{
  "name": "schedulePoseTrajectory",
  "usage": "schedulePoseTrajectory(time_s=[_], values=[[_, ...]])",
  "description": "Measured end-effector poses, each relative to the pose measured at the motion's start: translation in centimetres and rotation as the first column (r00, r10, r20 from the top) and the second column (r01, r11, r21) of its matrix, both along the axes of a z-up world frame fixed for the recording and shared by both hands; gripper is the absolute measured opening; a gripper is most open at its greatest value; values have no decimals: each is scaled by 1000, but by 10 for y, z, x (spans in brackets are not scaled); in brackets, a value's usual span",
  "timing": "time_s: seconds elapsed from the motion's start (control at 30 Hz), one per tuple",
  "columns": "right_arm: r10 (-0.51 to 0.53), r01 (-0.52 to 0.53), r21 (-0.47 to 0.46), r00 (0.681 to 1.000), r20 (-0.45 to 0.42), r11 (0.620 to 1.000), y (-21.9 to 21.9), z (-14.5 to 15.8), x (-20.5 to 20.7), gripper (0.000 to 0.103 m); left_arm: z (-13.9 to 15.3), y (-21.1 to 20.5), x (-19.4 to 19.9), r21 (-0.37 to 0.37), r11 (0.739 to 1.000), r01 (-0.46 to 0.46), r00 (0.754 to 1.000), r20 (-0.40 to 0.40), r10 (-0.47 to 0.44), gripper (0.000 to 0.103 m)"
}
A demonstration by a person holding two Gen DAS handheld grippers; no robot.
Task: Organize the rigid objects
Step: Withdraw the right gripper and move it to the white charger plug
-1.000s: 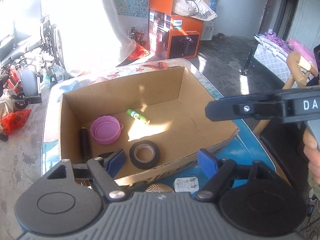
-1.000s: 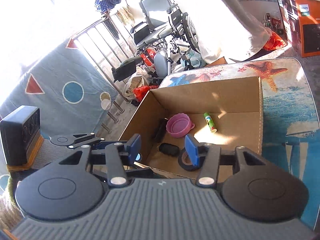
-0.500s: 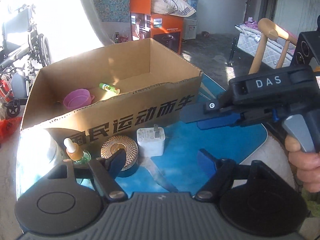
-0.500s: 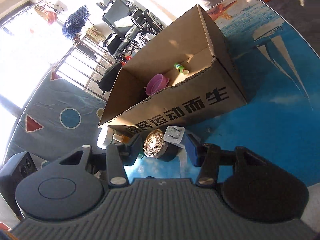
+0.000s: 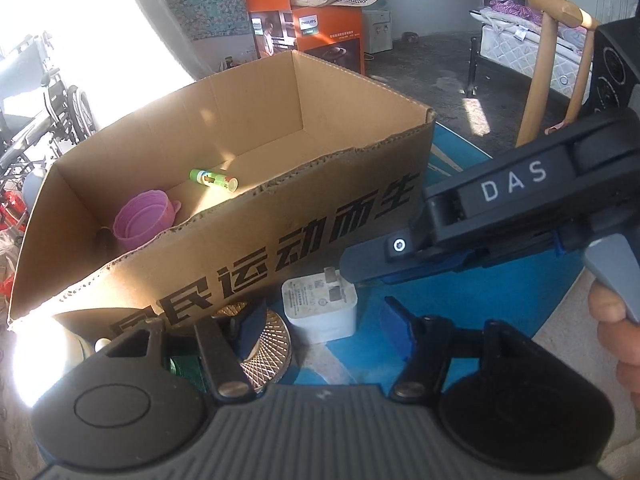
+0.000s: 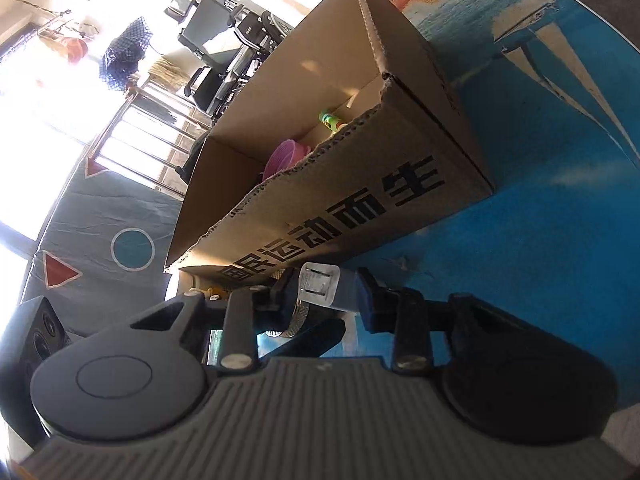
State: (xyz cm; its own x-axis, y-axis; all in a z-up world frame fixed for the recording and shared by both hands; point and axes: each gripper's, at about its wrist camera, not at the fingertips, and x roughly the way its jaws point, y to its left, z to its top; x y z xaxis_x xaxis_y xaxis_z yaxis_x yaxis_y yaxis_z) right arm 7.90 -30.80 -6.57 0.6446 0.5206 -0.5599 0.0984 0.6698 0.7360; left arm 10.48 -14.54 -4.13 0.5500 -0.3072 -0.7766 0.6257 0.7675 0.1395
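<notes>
A cardboard box point(image 5: 280, 248) point(image 6: 360, 216) stands on the blue table point(image 5: 460, 292) and holds a purple cup point(image 5: 144, 220) point(image 6: 286, 158) and a green tube point(image 5: 214, 179) point(image 6: 330, 120). In front of the box lie a white charger point(image 5: 320, 308) point(image 6: 320, 284), a gold patterned lid point(image 5: 268, 344) and a green dropper bottle point(image 5: 182, 364). My right gripper point(image 6: 326, 292) point(image 5: 360, 268) is closing on the charger, with a pad against each side. My left gripper point(image 5: 324, 330) is low over the table, its jaws closing on nothing. Its left finger overlaps the gold lid.
A hand point(image 5: 616, 320) holds the right gripper at the frame's right edge. On the floor beyond the table stand an orange appliance box point(image 5: 320, 36), a wooden chair frame point(image 5: 540, 68) and a wheelchair point(image 6: 240, 40). A black speaker point(image 6: 40, 332) sits at the left.
Both grippers came down from above the box to the table in front of it. The right jaws narrowed around the charger. The left jaws also narrowed.
</notes>
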Motion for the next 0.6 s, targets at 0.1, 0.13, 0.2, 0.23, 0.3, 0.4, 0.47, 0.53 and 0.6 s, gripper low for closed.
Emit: schedulePoseTrajectory(time_s=[0.1, 0.13, 0.2, 0.23, 0.3, 0.4, 0.47, 0.53, 0.6], values=[[9, -9, -9, 1000, -14, 1000, 0, -5, 3, 28, -4, -3, 5, 23, 1000, 2, 1000, 2, -2, 65], [9, -9, -12, 1000, -14, 1000, 1, -7, 4, 28, -5, -4, 6, 29, 1000, 7, 1000, 3, -7, 65], [13, -13, -27, 1000, -18, 1000, 4, -9, 6, 27, -6, -6, 5, 43, 999, 19, 1000, 9, -19, 65], [14, -15, -34, 1000, -20, 999, 4, -10, 7, 27, -6, -7, 4, 50, 998, 23, 1000, 12, -24, 65], [16, -18, -44, 1000, -25, 999, 6, -13, 8, 26, -6, -9, 3, 64, 997, 33, 999, 16, -34, 65], [19, -20, -35, 999, -26, 999, 6, -16, 9, 26, -5, -12, 2, 69, 997, 39, 999, 12, -40, 65], [22, -23, -38, 1000, -22, 999, 8, -16, 10, 26, -4, -14, 1, 73, 996, 44, 999, 5, -44, 65], [27, -28, -42, 999, -17, 999, 8, -16, 9, 26, -3, -17, 0, 77, 996, 52, 999, -6, -52, 66], [31, -31, -44, 999, -15, 999, 8, -15, 10, 26, -3, -20, -1, 89, 995, 55, 998, -11, -54, 66]])
